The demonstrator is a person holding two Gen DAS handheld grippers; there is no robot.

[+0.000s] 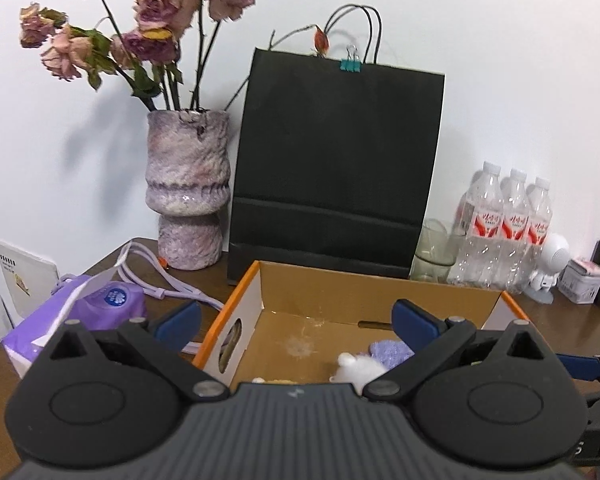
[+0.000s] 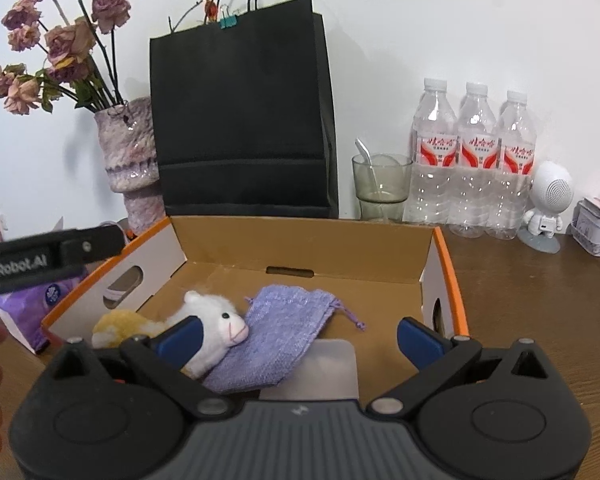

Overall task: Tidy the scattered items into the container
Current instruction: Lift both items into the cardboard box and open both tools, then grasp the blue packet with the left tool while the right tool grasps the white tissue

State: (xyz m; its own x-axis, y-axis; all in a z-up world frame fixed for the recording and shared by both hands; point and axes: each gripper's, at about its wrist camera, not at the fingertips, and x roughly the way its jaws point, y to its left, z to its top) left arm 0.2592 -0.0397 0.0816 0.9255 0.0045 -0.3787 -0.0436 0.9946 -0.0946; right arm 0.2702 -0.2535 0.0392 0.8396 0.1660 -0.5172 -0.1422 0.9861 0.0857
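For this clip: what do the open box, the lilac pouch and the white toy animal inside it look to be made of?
Open box: corrugated cardboard by the look, matte brown inside, white outer face with orange edging, punched handle slots.
Lilac pouch: knitted or woven fabric, visibly ribbed texture, thin drawstring cord with knotted ends.
White toy animal: fuzzy plush, possibly felted wool; soft fibres at its outline, stitched pink muzzle, bead-like black eye.

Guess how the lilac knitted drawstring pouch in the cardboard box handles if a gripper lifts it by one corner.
The lilac knitted drawstring pouch lies flat and looks empty, so it is probably light and would droop. Its loose knit should grip well. It overlaps the white plush sheep, so lifting may nudge that toy.
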